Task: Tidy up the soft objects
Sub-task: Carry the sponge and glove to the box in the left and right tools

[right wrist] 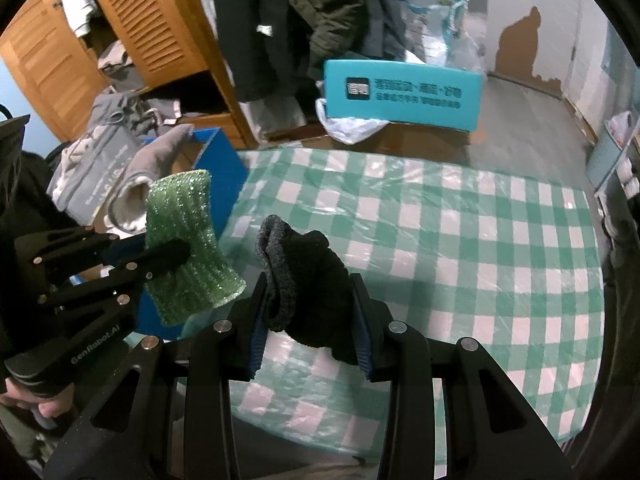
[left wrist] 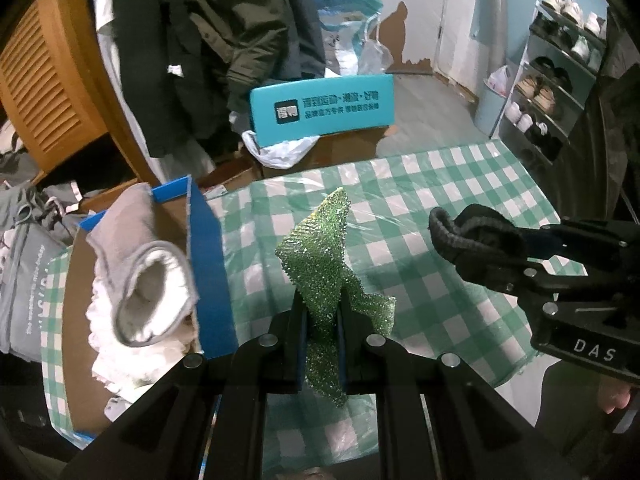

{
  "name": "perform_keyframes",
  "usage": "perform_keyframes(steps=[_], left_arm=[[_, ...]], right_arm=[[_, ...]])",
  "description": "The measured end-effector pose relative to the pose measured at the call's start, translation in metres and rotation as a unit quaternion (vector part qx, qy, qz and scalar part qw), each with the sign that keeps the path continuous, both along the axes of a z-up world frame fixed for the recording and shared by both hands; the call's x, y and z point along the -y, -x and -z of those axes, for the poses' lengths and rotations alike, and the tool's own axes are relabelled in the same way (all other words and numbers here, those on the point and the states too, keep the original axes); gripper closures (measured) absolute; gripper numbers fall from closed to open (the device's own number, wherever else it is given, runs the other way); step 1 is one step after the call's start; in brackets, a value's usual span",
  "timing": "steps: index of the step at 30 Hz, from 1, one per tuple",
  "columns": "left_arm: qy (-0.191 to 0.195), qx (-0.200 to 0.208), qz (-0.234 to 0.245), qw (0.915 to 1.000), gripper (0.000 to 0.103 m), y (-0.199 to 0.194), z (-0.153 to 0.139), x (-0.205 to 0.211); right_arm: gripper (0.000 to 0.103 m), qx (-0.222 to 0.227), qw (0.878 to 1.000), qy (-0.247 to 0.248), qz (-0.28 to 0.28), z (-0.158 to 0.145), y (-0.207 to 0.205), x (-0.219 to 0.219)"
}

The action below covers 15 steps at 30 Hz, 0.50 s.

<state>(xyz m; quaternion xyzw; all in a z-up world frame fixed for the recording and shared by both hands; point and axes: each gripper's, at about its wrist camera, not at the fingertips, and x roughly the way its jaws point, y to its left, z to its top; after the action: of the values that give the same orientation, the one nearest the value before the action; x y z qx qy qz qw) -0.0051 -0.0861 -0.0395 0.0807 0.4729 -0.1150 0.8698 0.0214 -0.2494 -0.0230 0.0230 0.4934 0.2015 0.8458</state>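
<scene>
— Checked surface (right wrist: 460, 216), louvred wardrobe (right wrist: 132, 24) behind?
— Yes. Left hand-held gripper (left wrist: 322, 320) clenches green scourer (left wrist: 320, 248); right hand-held gripper (right wrist: 310, 320) grasps dark sock (right wrist: 308, 276) (shoe rack (left wrist: 560, 80) in left view only).

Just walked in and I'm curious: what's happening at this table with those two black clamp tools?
A person is sorting soft things with a handheld gripper in each hand. The left gripper is shut on a green mesh cloth; the right gripper is clamped on a dark knit sock. Both items are held above the checked tablecloth. A blue box at the left already holds a grey-and-white cloth.
</scene>
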Motion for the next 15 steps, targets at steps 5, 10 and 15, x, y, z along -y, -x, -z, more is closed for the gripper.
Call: perform_keyframes(steps=[5, 10, 15], left_arm=[[0.003, 0.009, -0.014, 0.9999, 0.091, 0.004, -0.007, -0.018], [0.011, 0.011, -0.028, 0.9995, 0.091, 0.006, -0.010, -0.035], [0.017, 0.013, -0.046, 0.9987, 0.091, 0.010, -0.011, -0.055]], right_arm=[[0.068, 0.005, 1.000, -0.003, -0.019, -0.006, 0.000, -0.019], [0.067, 0.008, 0.999, -0.004, -0.041, -0.010, 0.000, -0.044], [0.067, 0.006, 0.998, -0.001, -0.065, -0.010, 0.000, -0.070]])
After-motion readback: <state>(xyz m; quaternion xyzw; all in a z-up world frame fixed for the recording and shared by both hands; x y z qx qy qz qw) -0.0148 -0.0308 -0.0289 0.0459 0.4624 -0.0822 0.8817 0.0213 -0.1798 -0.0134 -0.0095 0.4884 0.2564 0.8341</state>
